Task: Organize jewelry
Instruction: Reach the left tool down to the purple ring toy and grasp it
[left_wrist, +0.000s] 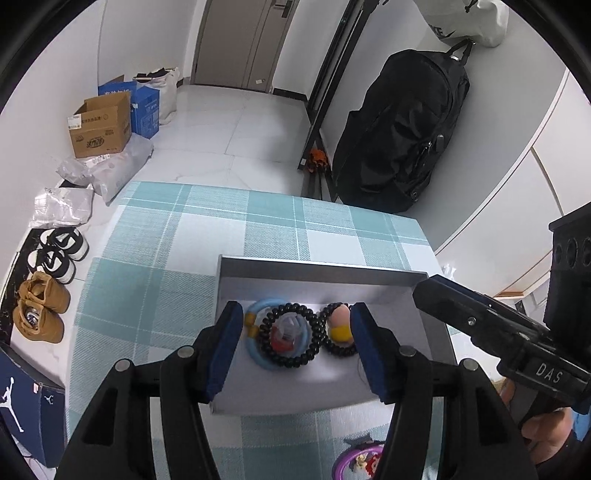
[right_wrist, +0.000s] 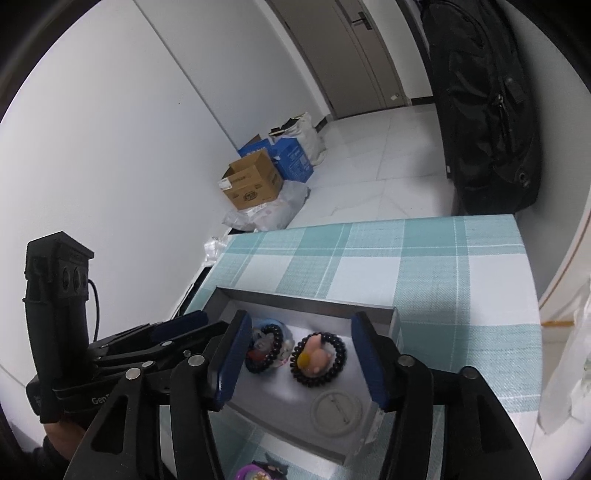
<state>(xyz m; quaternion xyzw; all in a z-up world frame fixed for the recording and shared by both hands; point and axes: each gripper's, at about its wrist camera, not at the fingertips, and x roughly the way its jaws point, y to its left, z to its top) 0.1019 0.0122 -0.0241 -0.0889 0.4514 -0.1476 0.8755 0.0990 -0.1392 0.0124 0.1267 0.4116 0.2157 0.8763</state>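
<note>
The grey box (left_wrist: 436, 354) sits on the plaid cloth (left_wrist: 258, 229) and holds the jewelry. A black bead bracelet (left_wrist: 288, 363) lies over a blue ring (left_wrist: 258, 354) at the box's left; a second bead bracelet (right_wrist: 319, 380) lies just beside it, with a pink-and-yellow charm (right_wrist: 314, 356) inside its loop.

Left gripper (left_wrist: 293, 352): jaws spread, above the box, pinching nothing. Right gripper (right_wrist: 299, 360): jaws spread, likewise holding nothing.

Only the right wrist view shows a grey round disc (right_wrist: 337, 412) in the box's near part. Only the left wrist view shows shoes (left_wrist: 44, 306) on the floor. Both views show a purple ring (left_wrist: 354, 463) on the cloth in front of the box, cardboard boxes (right_wrist: 253, 182) and a black backpack (left_wrist: 402, 129) beyond.
</note>
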